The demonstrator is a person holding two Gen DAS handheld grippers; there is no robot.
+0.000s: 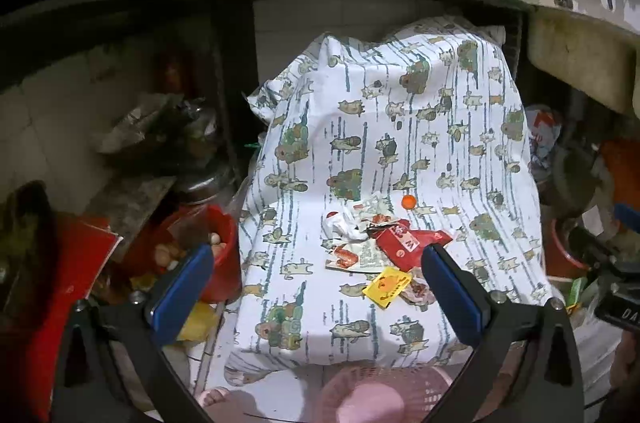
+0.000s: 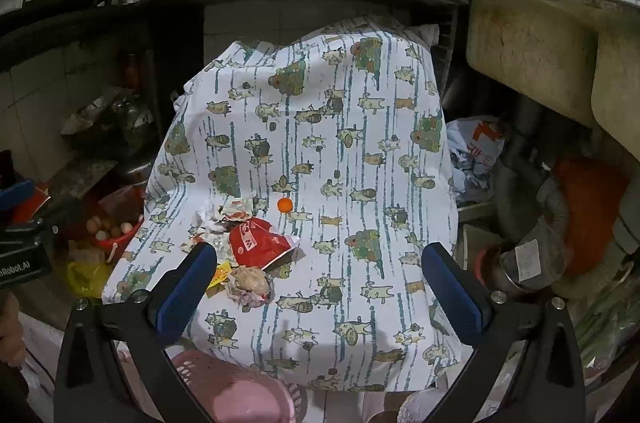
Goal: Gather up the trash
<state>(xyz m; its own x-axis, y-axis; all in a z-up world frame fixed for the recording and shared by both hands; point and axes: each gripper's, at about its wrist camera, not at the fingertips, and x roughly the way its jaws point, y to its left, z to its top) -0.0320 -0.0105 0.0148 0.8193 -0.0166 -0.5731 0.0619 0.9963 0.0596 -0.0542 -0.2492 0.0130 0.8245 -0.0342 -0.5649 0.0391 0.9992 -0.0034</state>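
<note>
The left gripper is showing two black, wedge-shaped arms, each tipped with a blue pad and fixed by silver screws. The right gripper is looking identical: black arms, blue pads, silver screws. White lettering is marking the neighbouring black body.

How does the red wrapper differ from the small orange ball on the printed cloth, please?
The red wrapper is crumpled, flattish and printed with white marks; the orange ball is round, plain and far smaller. The red wrapper lies in the litter pile, touching other scraps, while the orange ball sits apart, farther from the grippers. Both rest on the printed cloth.
</note>
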